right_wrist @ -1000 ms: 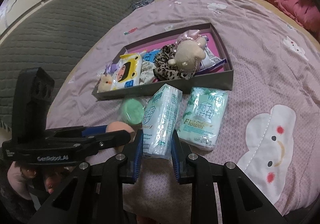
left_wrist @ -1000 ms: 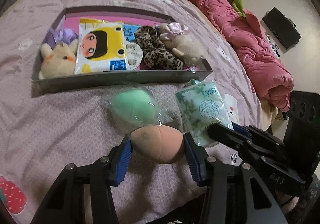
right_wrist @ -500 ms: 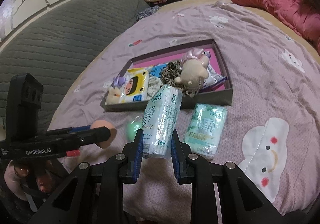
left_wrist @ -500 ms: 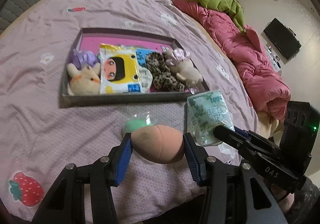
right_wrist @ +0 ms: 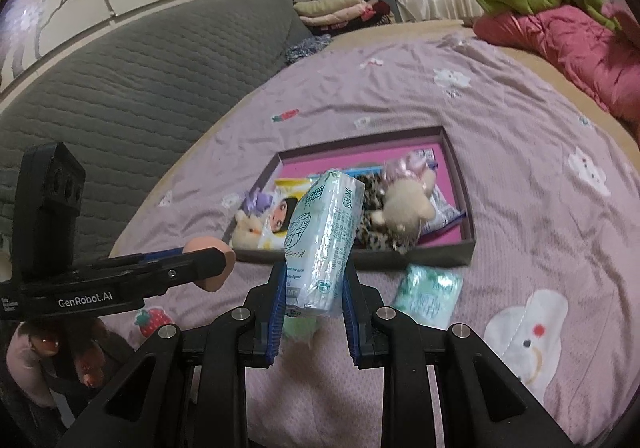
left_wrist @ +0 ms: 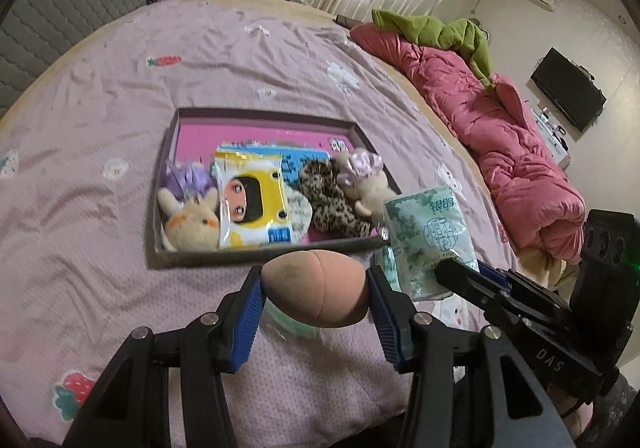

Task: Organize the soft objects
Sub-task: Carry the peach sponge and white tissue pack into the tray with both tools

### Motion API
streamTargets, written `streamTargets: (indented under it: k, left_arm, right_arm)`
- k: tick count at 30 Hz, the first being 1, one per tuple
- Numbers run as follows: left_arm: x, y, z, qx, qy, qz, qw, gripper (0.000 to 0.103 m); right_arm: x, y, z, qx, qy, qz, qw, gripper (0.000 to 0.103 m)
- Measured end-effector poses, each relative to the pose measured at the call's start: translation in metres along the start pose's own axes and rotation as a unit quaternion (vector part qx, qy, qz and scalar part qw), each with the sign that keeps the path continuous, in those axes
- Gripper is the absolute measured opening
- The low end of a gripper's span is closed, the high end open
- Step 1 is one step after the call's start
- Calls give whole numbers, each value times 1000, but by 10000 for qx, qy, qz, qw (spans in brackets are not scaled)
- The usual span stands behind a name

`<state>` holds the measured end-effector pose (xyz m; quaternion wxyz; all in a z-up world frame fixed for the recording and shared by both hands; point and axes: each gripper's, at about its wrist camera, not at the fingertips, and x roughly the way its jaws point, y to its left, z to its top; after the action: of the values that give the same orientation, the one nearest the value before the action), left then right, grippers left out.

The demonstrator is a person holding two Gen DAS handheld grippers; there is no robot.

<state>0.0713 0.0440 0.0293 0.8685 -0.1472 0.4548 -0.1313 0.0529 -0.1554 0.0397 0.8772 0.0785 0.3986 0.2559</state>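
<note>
The left gripper [left_wrist: 315, 290] pinches a round peach sponge [left_wrist: 318, 289]; the right gripper [right_wrist: 313, 290] pinches a pale blue tissue pack [right_wrist: 324, 244]. Both hang before the near edge of the grey box [left_wrist: 256, 255], which already holds toys. A green tissue pack [right_wrist: 428, 294] waits on the bed.

Peach sponge [left_wrist: 316, 290] between blue pads [left_wrist: 245, 322]. Box [left_wrist: 256, 248]: grey walls, pink floor. Leopard-print fabric [left_wrist: 328, 196] at its 3 o'clock. Lilac bedsheet [left_wrist: 100, 108], red strawberry print [left_wrist: 72, 394].

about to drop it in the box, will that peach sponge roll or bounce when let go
The peach sponge looks egg-shaped and smooth, so it may well roll. Held across its sides by the left gripper, it seems squashy and light; the box walls should probably stop it.
</note>
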Motion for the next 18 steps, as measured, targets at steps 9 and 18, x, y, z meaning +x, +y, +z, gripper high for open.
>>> streamTargets:
  k: [9, 18]
  left_arm:
    - [-7, 0, 10, 59, -193, 363, 9991, 51]
    - [-4, 4, 12, 40, -188, 473, 9987, 51]
  right_arm:
    - [0, 1, 10, -21, -70, -98, 9999, 26]
    - [2, 0, 15, -30, -107, -164, 9998, 26]
